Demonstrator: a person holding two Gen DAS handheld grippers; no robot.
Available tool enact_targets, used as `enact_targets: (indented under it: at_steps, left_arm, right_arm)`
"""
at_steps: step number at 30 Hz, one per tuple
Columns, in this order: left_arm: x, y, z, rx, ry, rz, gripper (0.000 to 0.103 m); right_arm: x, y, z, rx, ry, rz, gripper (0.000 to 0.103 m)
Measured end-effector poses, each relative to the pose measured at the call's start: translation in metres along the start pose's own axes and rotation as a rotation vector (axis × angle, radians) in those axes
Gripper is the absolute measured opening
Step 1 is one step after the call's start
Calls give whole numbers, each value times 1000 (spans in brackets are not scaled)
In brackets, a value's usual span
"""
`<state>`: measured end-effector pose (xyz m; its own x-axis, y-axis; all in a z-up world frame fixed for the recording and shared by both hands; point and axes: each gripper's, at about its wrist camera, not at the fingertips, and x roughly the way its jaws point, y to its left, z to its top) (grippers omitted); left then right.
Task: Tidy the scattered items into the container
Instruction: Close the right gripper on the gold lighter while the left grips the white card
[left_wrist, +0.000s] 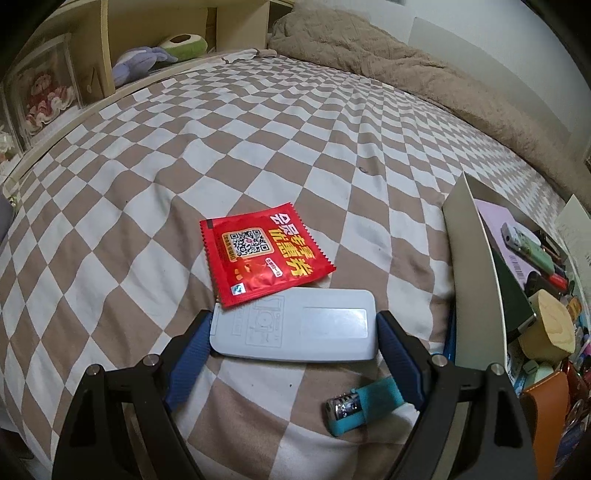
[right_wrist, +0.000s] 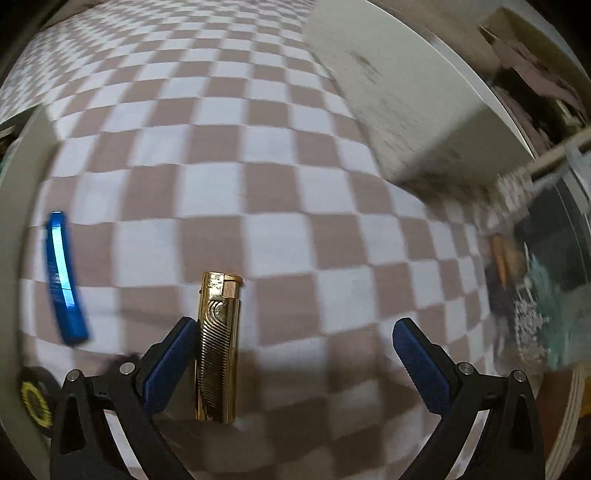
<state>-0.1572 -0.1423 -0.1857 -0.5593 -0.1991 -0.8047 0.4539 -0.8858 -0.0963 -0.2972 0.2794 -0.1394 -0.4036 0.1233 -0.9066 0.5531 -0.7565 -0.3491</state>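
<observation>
A flat white device lies crosswise on the checked bedsheet, and my left gripper is shut on its two short ends. A red sachet overlaps its far left corner. A teal lighter lies near the right finger. The container, an open box full of small items, stands at the right. In the blurred right wrist view my right gripper is wide open over the sheet. A gold lighter lies between its fingers, close beside the left pad. A blue lighter lies further left.
A beige blanket is bunched along the far side of the bed. Shelves with plush toys stand at the far left. A white box sits up right in the right wrist view, with clutter beyond it.
</observation>
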Motion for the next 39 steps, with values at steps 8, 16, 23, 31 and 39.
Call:
enact_targets:
  at_steps: [8, 16, 23, 31, 39]
  left_arm:
    - [-1, 1, -1, -12, -2, -11, 87]
    - [-4, 2, -2, -27, -5, -22, 87]
    - [-6, 3, -4, -28, -8, -21, 87]
    - [-8, 4, -4, -20, -16, -13, 87]
    - [-6, 1, -4, 5, -18, 9, 87]
  right_arm:
    - [-9, -6, -42, -93, 9, 32, 103]
    - [0, -68, -49, 130, -7, -65, 103]
    - [-14, -76, -53, 347, -102, 286, 103]
    - [-8, -39, -38, 348, -104, 351, 98]
    - [0, -28, -32, 321, -115, 299, 63]
